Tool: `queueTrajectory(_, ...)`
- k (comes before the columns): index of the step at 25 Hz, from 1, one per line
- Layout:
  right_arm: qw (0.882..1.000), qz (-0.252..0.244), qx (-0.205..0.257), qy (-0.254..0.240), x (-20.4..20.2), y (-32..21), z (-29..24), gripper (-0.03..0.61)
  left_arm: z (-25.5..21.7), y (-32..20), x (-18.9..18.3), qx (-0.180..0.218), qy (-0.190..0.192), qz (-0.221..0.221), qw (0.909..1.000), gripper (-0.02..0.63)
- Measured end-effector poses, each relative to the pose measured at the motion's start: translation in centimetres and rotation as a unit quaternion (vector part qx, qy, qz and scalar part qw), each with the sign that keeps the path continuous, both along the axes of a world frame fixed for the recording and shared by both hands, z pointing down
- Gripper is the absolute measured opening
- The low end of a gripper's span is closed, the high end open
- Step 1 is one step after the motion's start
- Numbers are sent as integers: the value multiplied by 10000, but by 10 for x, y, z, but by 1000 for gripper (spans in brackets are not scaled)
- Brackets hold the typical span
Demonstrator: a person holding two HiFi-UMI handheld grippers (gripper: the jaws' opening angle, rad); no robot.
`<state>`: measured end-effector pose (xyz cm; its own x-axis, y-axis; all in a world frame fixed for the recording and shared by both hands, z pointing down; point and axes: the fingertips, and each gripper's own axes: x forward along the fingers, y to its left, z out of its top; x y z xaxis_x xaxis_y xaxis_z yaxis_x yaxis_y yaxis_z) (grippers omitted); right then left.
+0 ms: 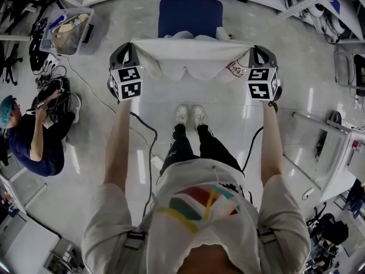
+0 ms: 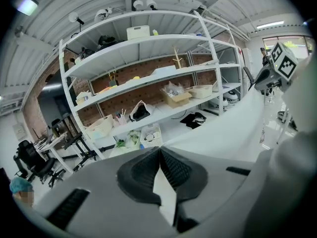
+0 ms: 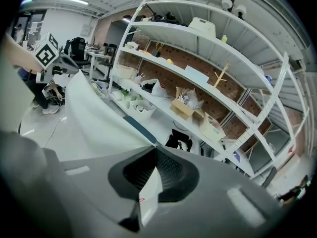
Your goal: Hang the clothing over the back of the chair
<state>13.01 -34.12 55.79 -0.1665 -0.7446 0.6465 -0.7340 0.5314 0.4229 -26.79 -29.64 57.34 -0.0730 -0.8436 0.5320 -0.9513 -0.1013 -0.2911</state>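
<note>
Above the blue chair (image 1: 190, 15), the white garment (image 1: 191, 53) is held stretched level between both grippers, its lower edge sagging in folds; whether it touches the chair back cannot be confirmed from the head view. At one upper corner the left gripper (image 2: 161, 180) is clamped on a fold of the cloth between its ribbed pads (image 2: 179, 167). At the opposite corner the right gripper (image 3: 153, 182) is likewise closed on the fabric.
</note>
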Motion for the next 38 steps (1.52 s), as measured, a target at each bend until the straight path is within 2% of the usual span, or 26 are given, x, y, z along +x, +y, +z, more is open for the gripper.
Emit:
queueTrajectory(11, 9998, -12, -210, 42, -2, 10, 23, 6, 25, 14, -1, -276, 56, -3, 9996, 17)
queueTrajectory(26, 9984, 216, -510, -86, -1, 30, 54, 8, 53, 34, 1, -591, 149, -45, 9981, 17)
queueTrajectory(38, 9970, 434, -566, -309, -4, 38, 70, 8, 73, 49, 15, -745, 303, -257, 9964, 17)
